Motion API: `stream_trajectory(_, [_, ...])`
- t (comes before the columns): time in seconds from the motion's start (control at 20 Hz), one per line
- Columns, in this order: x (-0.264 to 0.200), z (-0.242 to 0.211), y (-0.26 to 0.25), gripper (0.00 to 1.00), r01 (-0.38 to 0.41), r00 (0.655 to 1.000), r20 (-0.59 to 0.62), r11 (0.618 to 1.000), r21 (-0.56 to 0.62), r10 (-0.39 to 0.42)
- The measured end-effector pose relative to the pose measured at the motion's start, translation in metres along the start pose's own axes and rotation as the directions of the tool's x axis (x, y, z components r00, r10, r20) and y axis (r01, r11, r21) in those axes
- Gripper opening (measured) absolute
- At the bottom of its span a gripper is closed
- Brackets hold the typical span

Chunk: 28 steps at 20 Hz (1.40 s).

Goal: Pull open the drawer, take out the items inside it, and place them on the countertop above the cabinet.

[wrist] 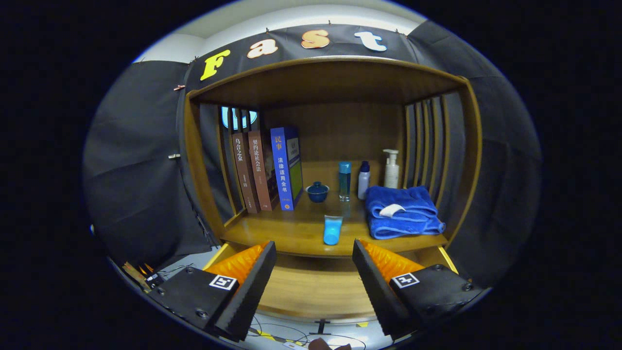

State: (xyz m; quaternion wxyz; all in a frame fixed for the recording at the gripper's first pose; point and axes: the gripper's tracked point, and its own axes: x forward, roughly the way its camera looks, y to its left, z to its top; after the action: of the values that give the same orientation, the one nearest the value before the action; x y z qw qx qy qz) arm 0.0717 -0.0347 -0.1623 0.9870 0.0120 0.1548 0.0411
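Observation:
The wooden cabinet's drawer [316, 287] stands pulled out below the countertop [272, 233], its bare wooden floor showing between and behind my fingers. A light blue tube [333, 229] lies on the countertop near its front edge, just beyond the fingers. My gripper [315, 265] is open above the drawer, with nothing between its fingers.
On the countertop stand three books [265, 167] at the left, a small dark blue lidded cup [317, 191], a blue bottle [344, 181], a white-blue bottle [363, 180] and a pump bottle [391, 168]. A folded blue towel [401, 211] lies at the right. Slatted side walls and a shelf roof enclose the space.

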Motion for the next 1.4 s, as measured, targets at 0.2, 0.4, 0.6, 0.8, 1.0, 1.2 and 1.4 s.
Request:
stream_trajectory(0.2, [-0.026,-0.051,-0.005,1.00,0.054,0.996,0.074,0.999,-0.001,-0.054])
stream_trajectory(0.4, [-0.028,-0.117,-0.011,1.00,0.092,0.994,0.062,0.995,-0.026,-0.090])
stream_trajectory(0.6, [-0.009,-0.173,-0.014,1.00,0.104,0.995,-0.007,0.995,0.001,-0.103])
stream_trajectory(0.8, [-0.001,-0.183,-0.015,1.00,0.132,0.991,0.008,0.990,-0.049,-0.132])
stream_trajectory(1.0, [0.011,-0.171,-0.015,1.00,0.139,0.990,0.011,0.989,-0.047,-0.139])
stream_trajectory(1.2, [0.045,-0.164,-0.018,1.00,0.145,0.990,0.004,0.988,-0.045,-0.144])
stream_trajectory(1.4, [0.082,-0.156,-0.021,1.00,0.153,0.988,-0.005,0.987,-0.040,-0.153])
